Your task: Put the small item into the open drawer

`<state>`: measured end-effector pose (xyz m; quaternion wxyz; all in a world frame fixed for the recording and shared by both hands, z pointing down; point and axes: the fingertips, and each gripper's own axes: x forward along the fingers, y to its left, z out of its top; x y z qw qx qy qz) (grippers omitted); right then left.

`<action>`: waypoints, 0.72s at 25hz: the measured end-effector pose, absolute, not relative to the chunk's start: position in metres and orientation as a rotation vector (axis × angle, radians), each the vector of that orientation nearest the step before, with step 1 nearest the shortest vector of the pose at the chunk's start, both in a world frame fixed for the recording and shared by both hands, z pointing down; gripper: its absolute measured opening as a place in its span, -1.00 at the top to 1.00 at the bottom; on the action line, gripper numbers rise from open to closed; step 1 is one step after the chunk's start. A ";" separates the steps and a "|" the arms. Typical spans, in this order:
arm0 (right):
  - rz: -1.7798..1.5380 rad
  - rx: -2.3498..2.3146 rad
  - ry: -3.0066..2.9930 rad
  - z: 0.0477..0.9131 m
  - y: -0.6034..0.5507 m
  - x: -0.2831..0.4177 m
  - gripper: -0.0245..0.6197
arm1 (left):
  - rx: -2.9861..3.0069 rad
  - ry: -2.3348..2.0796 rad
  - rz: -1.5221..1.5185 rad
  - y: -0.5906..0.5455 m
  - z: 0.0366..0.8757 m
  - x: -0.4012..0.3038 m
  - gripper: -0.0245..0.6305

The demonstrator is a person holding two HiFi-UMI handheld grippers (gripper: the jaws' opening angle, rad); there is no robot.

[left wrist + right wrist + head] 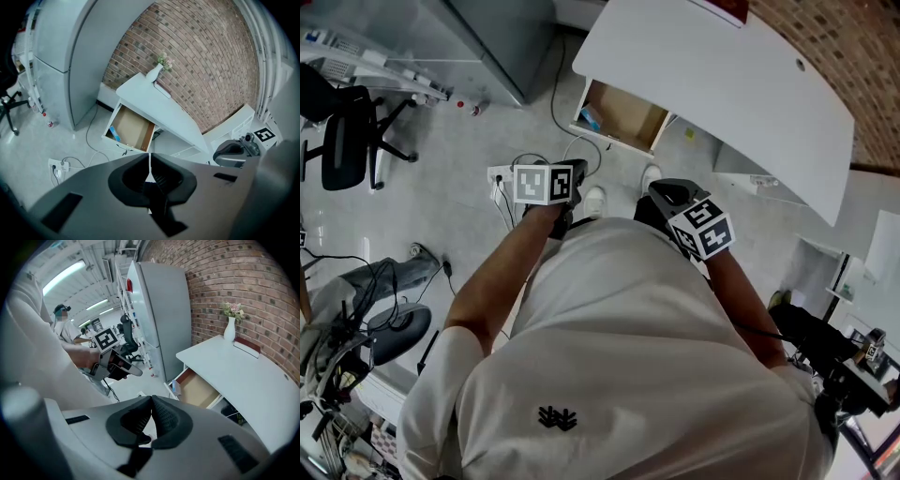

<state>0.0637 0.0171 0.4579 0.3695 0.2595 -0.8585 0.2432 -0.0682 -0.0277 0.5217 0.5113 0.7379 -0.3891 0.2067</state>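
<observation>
your left gripper and right gripper are pressed together on nothing and a small blue item lies in the open drawer, so check it before reaching.

White vase before brick wall — power strip on floor
</observation>
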 end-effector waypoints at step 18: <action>0.657 0.671 -2.186 0.465 0.006 0.080 0.83 | 1.758 -0.924 0.518 -0.043 0.537 -0.052 0.82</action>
